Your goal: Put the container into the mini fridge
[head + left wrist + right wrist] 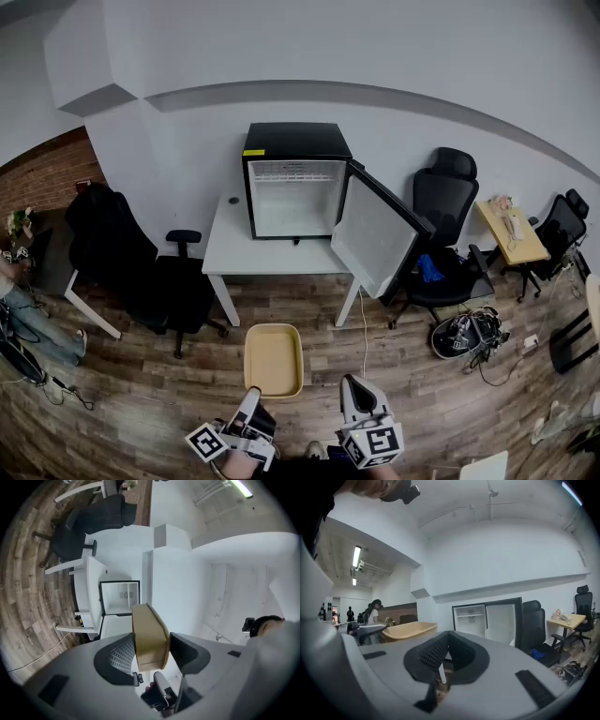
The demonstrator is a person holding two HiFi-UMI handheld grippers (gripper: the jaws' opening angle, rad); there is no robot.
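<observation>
Container (273,360) is tan, shallow and round-cornered, clamped in left gripper (252,397).

The mini fridge (295,183) is set on the bench (230,251), with its door (375,234) swung out to the right. One office chair (141,267) is placed left of the bench, a second office chair (442,225) right of it. Before the bench, over the floor (141,384), the container (274,360) is held, seemingly by its near end, in the left hand-held gripper (251,396).

Person (33,323) cut off by left edge; container (273,360) near rim hidden inside left tongs (253,395).
</observation>
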